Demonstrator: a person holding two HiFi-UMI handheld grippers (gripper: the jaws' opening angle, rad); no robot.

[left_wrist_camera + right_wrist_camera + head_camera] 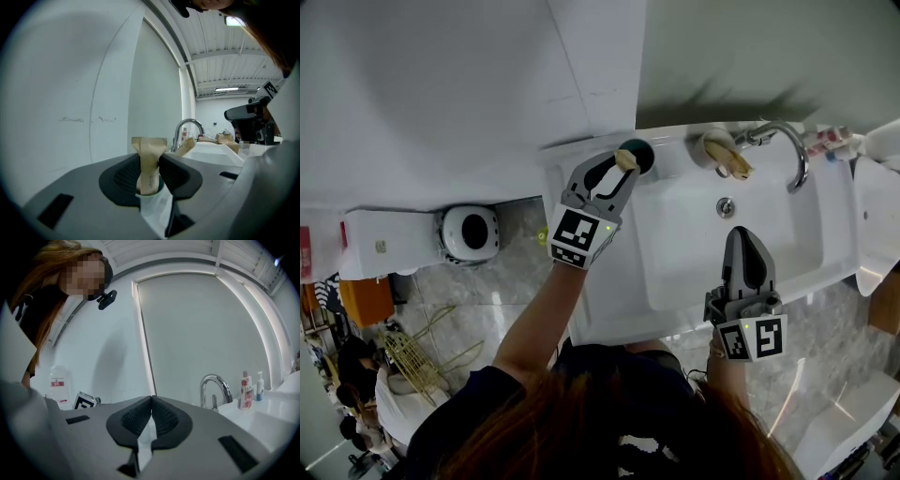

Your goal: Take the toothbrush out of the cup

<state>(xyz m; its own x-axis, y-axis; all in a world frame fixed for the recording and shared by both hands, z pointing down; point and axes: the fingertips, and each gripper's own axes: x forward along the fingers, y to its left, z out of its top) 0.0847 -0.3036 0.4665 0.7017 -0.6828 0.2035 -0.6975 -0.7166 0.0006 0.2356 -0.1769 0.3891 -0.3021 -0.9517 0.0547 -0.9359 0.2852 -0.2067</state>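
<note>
1. The white wall [441, 94] rises straight ahead of both grippers, and I see it fill most of the left gripper view.
2. The white washbasin [675, 253] spreads under and between the two grippers. Its bowl lies to the right of the left gripper [623, 167] and just ahead of the right gripper [742, 239].
3. The left gripper reaches to the basin's back left corner. In its own view its jaws [150, 164] stand at a narrow gap, with both ribbed pads pressed on a paper-wrapped toothbrush [150, 157].
4. The right gripper hangs over the basin's front edge, well apart from the left one. In its own view [151, 401] the pads meet at the tip and I see nothing between them.
5. The chrome faucet [792, 150] curves over the bowl, ahead and to the right of the right gripper, and far to the right of the left one [187, 124].
6. The dark green cup [639, 152] sits on the ledge right at the left gripper's tips. Its rim [152, 192] shows just below the pads.
7. The toothbrush [625, 159] stands upright in that cup. Its lower end is inside the rim, and its crimped top sticks up above the jaws.
8. A second, pale cup [711, 145] holding another wrapped brush [737, 169] stands on the ledge to the right of the left gripper, beside the faucet.
9. Small bottles [247, 389] stand past the faucet, far right of the right gripper.
</note>
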